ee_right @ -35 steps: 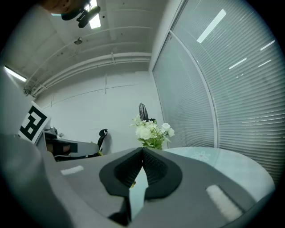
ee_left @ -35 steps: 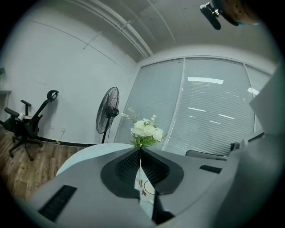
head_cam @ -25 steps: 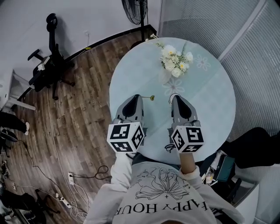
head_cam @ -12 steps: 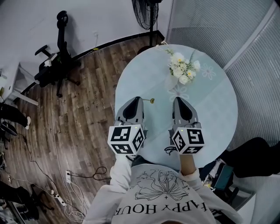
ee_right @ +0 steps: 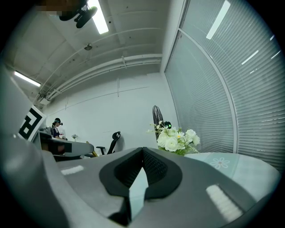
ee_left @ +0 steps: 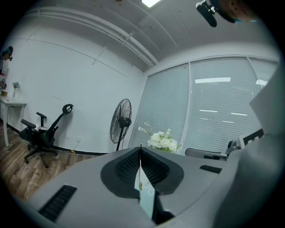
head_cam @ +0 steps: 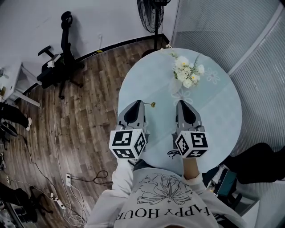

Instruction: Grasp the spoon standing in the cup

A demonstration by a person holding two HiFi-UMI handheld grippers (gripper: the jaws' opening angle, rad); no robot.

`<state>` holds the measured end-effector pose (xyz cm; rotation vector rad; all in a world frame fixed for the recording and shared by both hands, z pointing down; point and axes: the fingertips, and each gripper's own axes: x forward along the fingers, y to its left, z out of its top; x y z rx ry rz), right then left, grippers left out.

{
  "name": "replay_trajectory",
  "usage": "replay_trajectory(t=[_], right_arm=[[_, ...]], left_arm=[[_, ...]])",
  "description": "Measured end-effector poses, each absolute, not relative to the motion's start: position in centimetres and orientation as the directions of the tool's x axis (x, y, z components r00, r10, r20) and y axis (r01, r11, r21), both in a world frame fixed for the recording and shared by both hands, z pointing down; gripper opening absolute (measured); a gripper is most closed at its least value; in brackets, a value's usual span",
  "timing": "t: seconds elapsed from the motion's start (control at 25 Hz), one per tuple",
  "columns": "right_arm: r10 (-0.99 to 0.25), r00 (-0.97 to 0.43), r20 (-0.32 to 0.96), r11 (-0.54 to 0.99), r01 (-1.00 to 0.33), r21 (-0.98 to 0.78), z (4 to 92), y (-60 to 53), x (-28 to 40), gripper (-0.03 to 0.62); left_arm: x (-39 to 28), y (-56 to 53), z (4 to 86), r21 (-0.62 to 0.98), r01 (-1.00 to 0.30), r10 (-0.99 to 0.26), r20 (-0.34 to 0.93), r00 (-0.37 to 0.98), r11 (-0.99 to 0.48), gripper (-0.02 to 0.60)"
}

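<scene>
A thin gold spoon (head_cam: 152,104) sticks out sideways from the tip of my left gripper (head_cam: 139,103), over the pale blue round table (head_cam: 213,111). In the left gripper view the spoon (ee_left: 140,182) runs along the seam of the left gripper (ee_left: 140,149), whose jaws are shut on it. My right gripper (head_cam: 183,103) hovers beside it, level with it over the table. Its jaws meet at the tip with nothing between them in the right gripper view (ee_right: 142,150). No cup shows in any view.
A bouquet of white flowers (head_cam: 187,73) stands on the far part of the table. Beyond it are a standing fan (head_cam: 150,13) and slatted glass walls (head_cam: 258,67). An office chair (head_cam: 60,62) and cables (head_cam: 67,196) sit on the wooden floor at left.
The head view has shifted, so the table and flowers sit further right in the picture. Both grippers stay side by side, and the spoon stays in the left one.
</scene>
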<state>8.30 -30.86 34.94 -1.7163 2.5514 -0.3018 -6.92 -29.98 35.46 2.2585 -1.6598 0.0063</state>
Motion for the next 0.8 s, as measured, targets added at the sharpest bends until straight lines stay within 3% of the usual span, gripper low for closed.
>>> replay_trajectory(t=[0.8], right_arm=[[-0.922, -0.381, 0.062, 0.365, -0.913, -0.182, 34.48, -30.33, 8.26, 0.011]], left_arm=[[-6.65, -29.27, 34.92, 0.262, -0.928, -0.928, 0.192, 0.318, -0.264, 0.012]])
